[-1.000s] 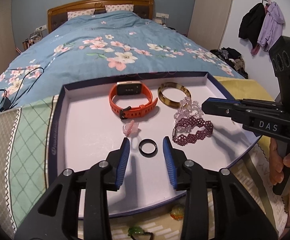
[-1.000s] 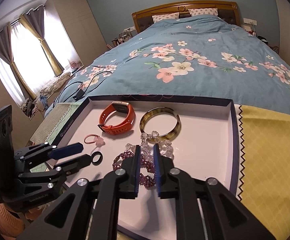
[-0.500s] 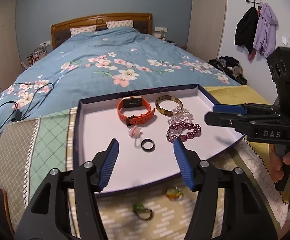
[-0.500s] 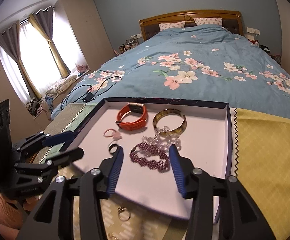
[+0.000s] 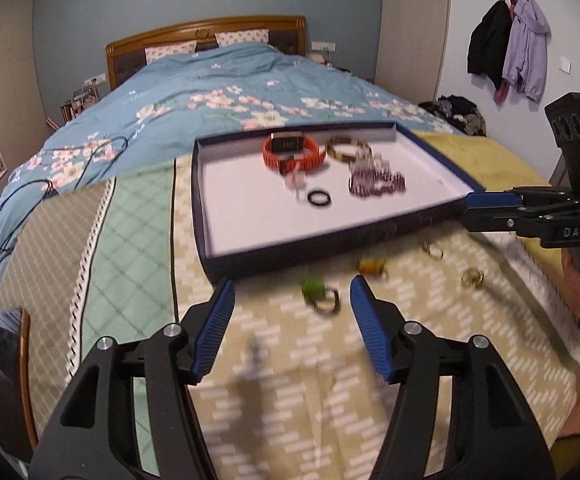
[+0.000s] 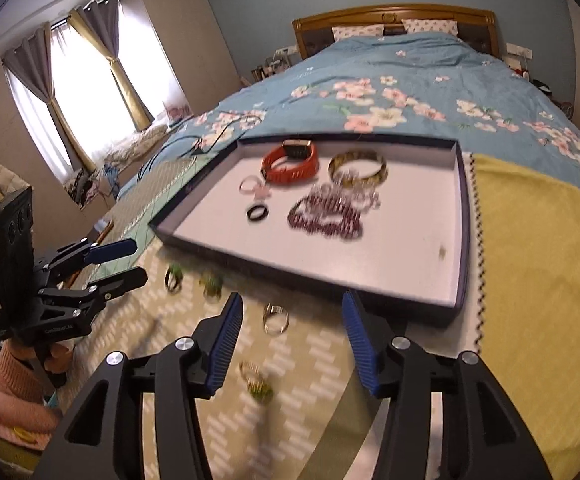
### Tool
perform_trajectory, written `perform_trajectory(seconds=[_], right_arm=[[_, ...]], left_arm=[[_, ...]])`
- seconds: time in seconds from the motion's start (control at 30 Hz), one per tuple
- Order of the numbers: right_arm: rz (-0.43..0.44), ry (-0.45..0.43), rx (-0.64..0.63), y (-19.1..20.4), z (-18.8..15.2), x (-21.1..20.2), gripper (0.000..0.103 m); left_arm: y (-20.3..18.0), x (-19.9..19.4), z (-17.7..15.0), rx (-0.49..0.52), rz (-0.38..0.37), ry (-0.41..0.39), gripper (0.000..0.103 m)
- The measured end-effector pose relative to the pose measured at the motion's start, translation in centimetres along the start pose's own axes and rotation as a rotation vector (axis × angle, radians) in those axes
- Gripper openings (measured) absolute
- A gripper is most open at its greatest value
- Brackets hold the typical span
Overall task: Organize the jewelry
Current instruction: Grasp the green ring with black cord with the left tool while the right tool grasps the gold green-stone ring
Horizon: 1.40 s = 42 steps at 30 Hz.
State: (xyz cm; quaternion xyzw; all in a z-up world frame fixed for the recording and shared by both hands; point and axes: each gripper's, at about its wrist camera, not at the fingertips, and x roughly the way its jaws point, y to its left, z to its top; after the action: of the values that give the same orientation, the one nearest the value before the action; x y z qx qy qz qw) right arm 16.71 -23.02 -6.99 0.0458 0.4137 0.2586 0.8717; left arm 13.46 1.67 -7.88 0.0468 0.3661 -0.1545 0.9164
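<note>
Green-stoned ring, apparently between left tool's tips

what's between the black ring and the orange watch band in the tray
A small pink ring lies between the black ring and the orange watch band, clearest in the right wrist view.

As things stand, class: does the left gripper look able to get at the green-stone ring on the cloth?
Probably yes. The left gripper is open and empty, and the green-stone ring lies on the patterned cloth just ahead of its fingertips, outside the tray, with nothing between.
</note>
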Motion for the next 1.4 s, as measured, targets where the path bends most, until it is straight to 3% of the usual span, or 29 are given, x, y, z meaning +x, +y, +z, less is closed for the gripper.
perform_trajectory(seconds=[0.63,0.87,1.17,1.3,1.4], right_arm=[[-0.012,0.089,-0.092,2.6,-3.2,0.7,0.048],[-0.026,0.09,-0.116,3.0,-3.3,0.7,0.039],[-0.034,0.088,-0.113,2.9,-3.4,0.7,0.025],[-0.038,0.087,-0.106,2.7,-3.3,0.6,0.013],[-0.036,0.086,-0.101,2.6,-3.3,0.6,0.012]], left_arm=[[-1.6,3.6,1.0,0.007,-0.036,0.111,0.055],[-1.3,4.7,1.3,-0.016,-0.049,0.138,0.048],[-1.7,4.7,1.1,-0.006,-0.046,0.141,0.025],[-2.1,4.4,0.9,-0.002,-0.049,0.139,0.023],[-2.3,4.2,0.7,-0.01,-0.055,0.137,0.023]])
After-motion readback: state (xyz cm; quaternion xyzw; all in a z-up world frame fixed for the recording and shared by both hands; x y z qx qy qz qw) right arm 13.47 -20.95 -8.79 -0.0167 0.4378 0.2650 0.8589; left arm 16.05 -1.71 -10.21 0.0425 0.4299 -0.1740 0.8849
